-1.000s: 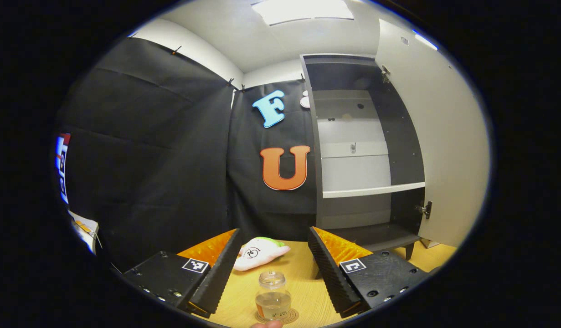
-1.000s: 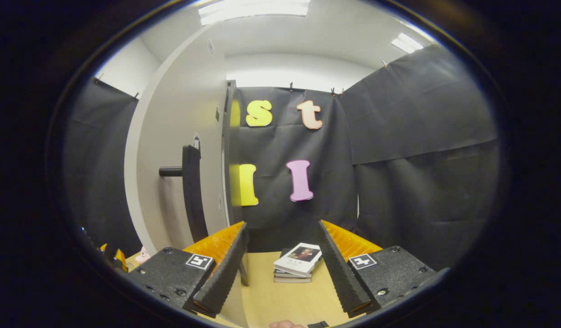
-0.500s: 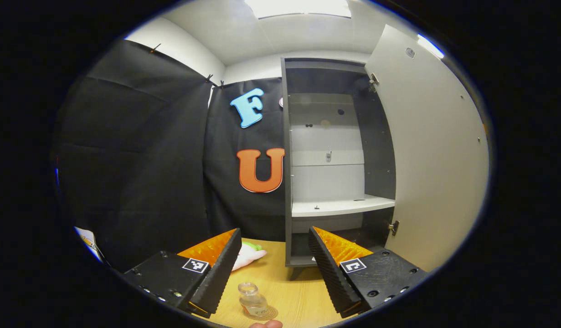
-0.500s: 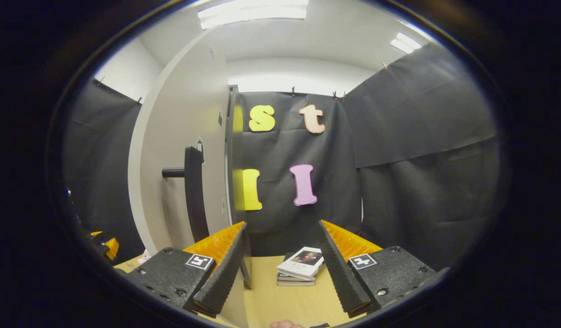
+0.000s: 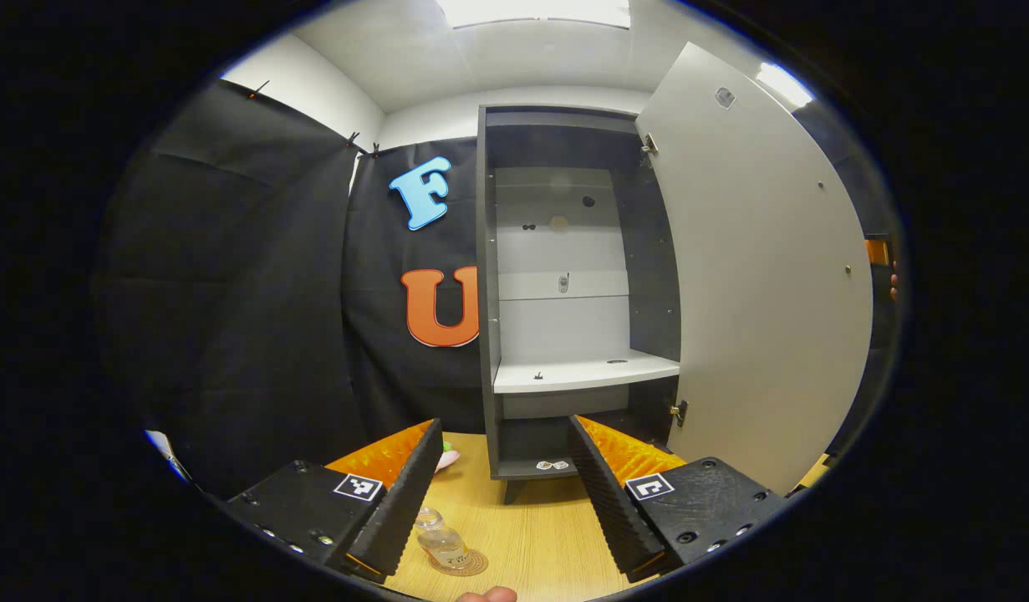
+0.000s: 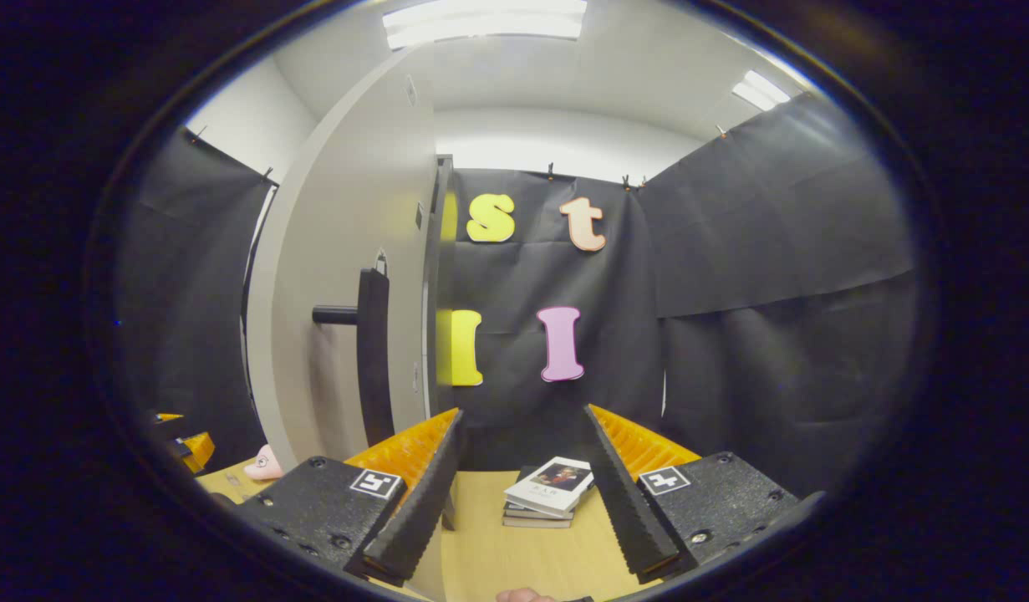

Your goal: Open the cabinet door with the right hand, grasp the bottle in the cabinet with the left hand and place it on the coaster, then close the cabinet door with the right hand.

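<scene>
The cabinet [image 5: 564, 276] stands tall on the wooden table [image 5: 539, 543], its inside bare and grey with a white shelf [image 5: 585, 372] across the lower part. The cabinet door [image 5: 765, 276] hangs wide open on the right of the left gripper view; in the right gripper view the door's outer face [image 6: 347, 276] fills the left side, with its black handle [image 6: 372, 351] sticking out just past the right gripper's near finger. A stack of books [image 6: 547, 493] lies on the table beyond the right gripper [image 6: 521, 493], between its spread fingers (nothing is held). A pink plush toy [image 6: 263, 464] sits low at the door's foot. The left gripper [image 5: 504, 493] is likewise open and empty. The bottle [image 5: 439, 542] stands upright on the coaster [image 5: 464, 564], just beside the left gripper's left finger and well apart from the cabinet.
</scene>
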Tool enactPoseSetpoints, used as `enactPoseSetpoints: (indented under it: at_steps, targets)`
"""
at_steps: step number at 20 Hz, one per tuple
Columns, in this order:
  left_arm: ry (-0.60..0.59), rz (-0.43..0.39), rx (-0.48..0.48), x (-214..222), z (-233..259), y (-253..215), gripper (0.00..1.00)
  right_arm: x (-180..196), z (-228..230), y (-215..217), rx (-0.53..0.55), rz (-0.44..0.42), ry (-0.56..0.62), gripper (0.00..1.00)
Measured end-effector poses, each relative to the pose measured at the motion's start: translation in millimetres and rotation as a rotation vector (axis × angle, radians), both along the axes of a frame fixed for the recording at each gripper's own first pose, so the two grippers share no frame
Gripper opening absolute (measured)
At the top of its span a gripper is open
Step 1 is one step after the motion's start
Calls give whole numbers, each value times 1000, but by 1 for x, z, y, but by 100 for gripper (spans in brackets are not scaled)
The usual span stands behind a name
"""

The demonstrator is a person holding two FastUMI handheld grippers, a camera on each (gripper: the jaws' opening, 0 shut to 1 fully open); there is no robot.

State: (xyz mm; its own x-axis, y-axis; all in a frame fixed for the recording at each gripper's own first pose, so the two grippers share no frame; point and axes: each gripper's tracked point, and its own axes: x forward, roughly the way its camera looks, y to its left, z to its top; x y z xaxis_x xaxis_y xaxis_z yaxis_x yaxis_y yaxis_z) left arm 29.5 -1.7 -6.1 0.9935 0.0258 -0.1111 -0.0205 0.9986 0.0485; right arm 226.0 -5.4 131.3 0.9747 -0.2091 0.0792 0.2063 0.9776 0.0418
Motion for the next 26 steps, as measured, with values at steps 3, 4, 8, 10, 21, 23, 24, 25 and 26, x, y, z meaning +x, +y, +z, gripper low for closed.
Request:
enactPoseSetpoints:
  at_steps: [3, 4, 8, 10, 21, 23, 24, 25, 26]
  targets:
    - [9, 0, -7, -2, -2, 3, 90, 4, -2, 13, 25, 46, 6, 89]
    - [7, 1, -4, -4, -1, 5, 90, 6, -3, 21, 28, 72, 12, 89]
    - [-3, 2, 9, -8, -1, 11, 90, 10, -2, 72, 12, 183, 17, 89]
    - [-5, 4, 5, -12, -2, 16, 90, 17, -2, 102, 10, 245, 23, 89]
    - [10, 59, -25, -32, -11, 61, 94, 91, -16, 266, -27, 511, 80, 89]
    - [8, 65, -26, -33, -12, 70, 94, 110, -15, 297, -24, 557, 78, 89]
    - [10, 70, -25, -34, -14, 75, 94, 120, -14, 313, -33, 579, 76, 87]
    - [12, 76, -24, -35, -15, 80, 94, 130, -11, 328, -45, 589, 73, 88]
    - [15, 84, -22, -37, -15, 85, 94, 141, -10, 340, -55, 596, 66, 89]
